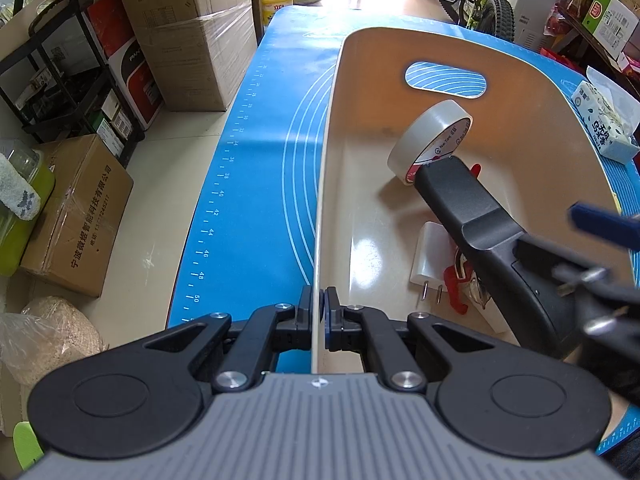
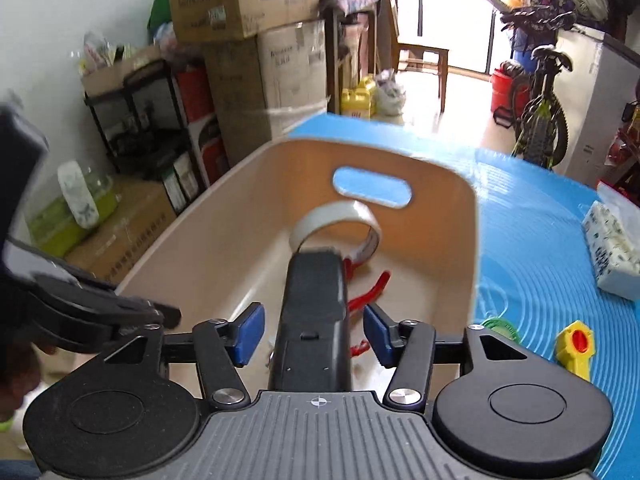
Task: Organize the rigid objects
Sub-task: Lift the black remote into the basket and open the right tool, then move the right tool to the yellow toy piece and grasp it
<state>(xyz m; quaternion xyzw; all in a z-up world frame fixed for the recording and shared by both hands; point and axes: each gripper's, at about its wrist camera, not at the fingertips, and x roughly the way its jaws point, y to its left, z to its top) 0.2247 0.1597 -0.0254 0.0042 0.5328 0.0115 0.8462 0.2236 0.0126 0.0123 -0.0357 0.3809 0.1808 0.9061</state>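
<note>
1. Your left gripper point(image 1: 319, 307): jaws clamped on the rim of the one beige plastic bin point(image 1: 532, 92).
2. Your right gripper point(image 2: 312, 332): jaws parted, pads clear of the one black handled tool point(image 2: 314, 312) lying in the bin.
3. Also inside: one white tape roll point(image 1: 428, 136), one white plug charger point(image 1: 430, 256).

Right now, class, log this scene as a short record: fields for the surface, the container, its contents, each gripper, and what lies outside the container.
surface: blue mat
container: beige bin with a handle slot
contents: tape roll, white charger plug, red-handled tool, black device
left gripper: shut on the bin's near wall
right gripper: open, pads apart either side of the black device
outside bin: tissue pack, yellow toy, green ring, all on the mat
</note>
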